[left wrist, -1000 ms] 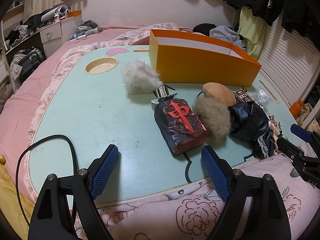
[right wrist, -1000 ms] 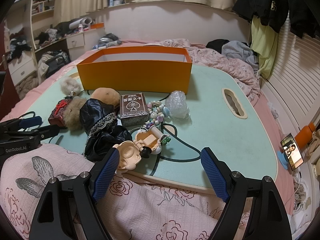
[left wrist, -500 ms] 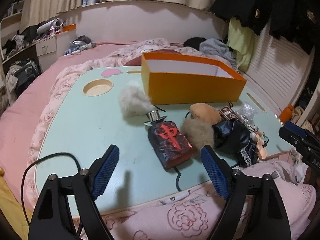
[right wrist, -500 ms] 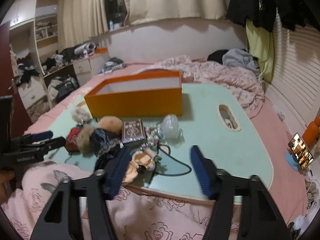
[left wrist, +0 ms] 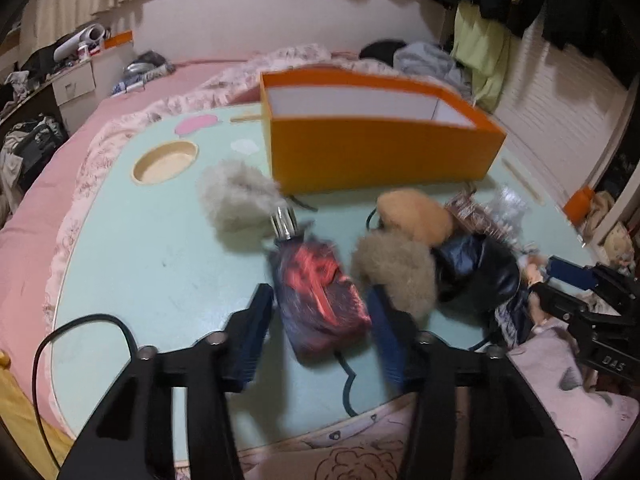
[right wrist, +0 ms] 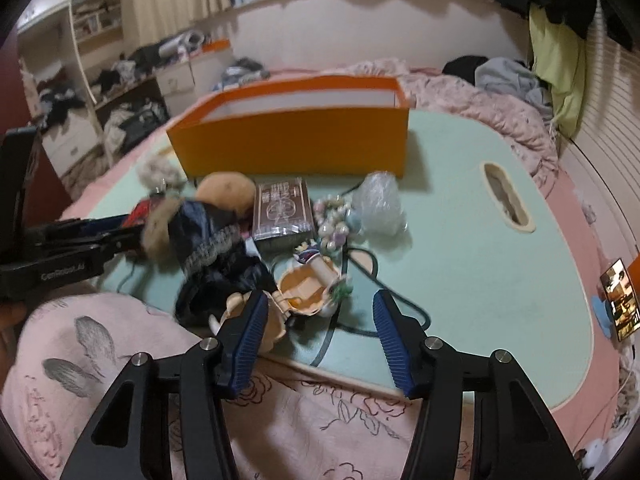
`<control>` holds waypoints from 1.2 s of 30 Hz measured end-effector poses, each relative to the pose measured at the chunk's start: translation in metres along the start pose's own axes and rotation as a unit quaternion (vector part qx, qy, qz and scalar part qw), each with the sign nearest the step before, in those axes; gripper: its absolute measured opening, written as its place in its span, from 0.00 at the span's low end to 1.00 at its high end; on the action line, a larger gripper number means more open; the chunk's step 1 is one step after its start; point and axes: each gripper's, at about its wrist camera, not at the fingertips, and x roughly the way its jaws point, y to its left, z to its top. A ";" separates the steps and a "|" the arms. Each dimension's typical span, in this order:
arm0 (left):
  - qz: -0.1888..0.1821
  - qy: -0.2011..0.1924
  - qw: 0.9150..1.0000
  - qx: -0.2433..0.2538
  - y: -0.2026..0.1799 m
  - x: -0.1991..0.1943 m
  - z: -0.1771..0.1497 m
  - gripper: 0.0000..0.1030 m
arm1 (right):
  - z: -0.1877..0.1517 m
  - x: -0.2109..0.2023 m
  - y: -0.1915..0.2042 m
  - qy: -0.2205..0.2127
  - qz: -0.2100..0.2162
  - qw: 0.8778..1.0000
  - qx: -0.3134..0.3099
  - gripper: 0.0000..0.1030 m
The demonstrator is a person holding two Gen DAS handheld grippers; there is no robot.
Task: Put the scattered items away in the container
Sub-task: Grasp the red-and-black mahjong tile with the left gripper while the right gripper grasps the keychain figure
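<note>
Closing around the red-and-black pouch (left wrist: 320, 300) near the table's front edge, the left gripper (left wrist: 320, 332) is not yet pinching it; the right gripper (right wrist: 320, 340), also closing, is seen empty. Nothing is seen inside the orange cardboard box (left wrist: 380, 152); every scattered item remains outside.

Both views ride low at the near edge of the mint-green worktop (left wrist: 132, 264), each looking forward and down past its own claw at 6 o'clock. The left wrist view sits close over the worktop's left half, the orange box (left wrist: 376, 156) at 12 o'clock and the right claw (left wrist: 576, 280) at 3 o'clock. The right wrist view faces the right half, box (right wrist: 296, 140) at 12 o'clock, left claw (right wrist: 104, 232) at 9 o'clock. The 2 views share the box and the clutter before it.
</note>
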 end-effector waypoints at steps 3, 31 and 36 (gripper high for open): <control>-0.002 -0.006 1.000 0.009 -0.003 -0.003 -0.004 0.40 | -0.002 -0.004 0.002 -0.006 0.015 1.000 -0.007 0.27; -0.047 -0.085 0.995 0.015 -0.008 -0.052 -0.002 0.40 | 0.012 -0.058 -0.024 -0.098 0.069 0.992 0.039 0.08; -0.058 -0.103 0.993 0.018 -0.012 -0.063 0.028 0.40 | 0.036 -0.061 -0.028 -0.114 0.070 0.990 0.040 0.08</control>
